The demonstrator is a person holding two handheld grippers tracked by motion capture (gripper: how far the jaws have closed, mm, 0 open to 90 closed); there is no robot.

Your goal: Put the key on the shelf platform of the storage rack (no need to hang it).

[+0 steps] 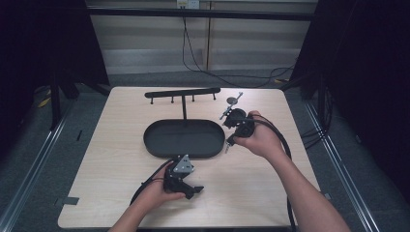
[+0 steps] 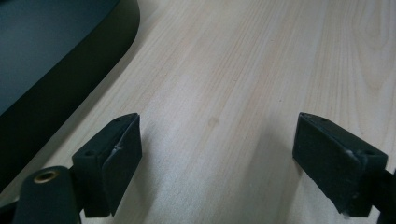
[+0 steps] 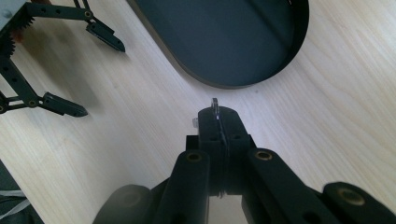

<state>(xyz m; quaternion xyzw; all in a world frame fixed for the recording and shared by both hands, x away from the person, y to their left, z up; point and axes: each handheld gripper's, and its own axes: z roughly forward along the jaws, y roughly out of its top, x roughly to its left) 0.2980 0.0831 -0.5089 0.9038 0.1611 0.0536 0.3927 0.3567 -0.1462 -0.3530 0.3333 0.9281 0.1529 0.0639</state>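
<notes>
Two forearms come in from the bottom of the high view. Nearest is the left hand (image 1: 153, 193), which rests low on the table (image 1: 251, 179) and holds the left gripper (image 1: 191, 186). That gripper points toward the right side of the table. Its jaws stand wide apart, and only bare wood lies between them. Nothing is in its grip.

Farther up and to the right, the right hand (image 1: 258, 140) holds the right gripper (image 1: 228, 144) above the table, just beside the right end of the tray (image 1: 154, 140). Its jaws are pressed tight together. A tiny pale bit (image 3: 215, 103) sticks out from between the tips in the right gripper view. It may be a small clear piece pinched there, but it is too small to tell what it is. A thin metal part (image 1: 233, 102) pokes out past the back of this gripper, toward the far edge of the table.

Between the two hands sits the tray, black and oval. It lies flat in the middle of the table. Its inside looks empty and dark.

Behind the tray stands a black rack (image 1: 183, 93) on a thin post. Its bar runs left to right with short pegs hanging under it. Cables (image 1: 285, 145) trail from the grippers back along the arms. More wires lie on the floor past the table.
</notes>
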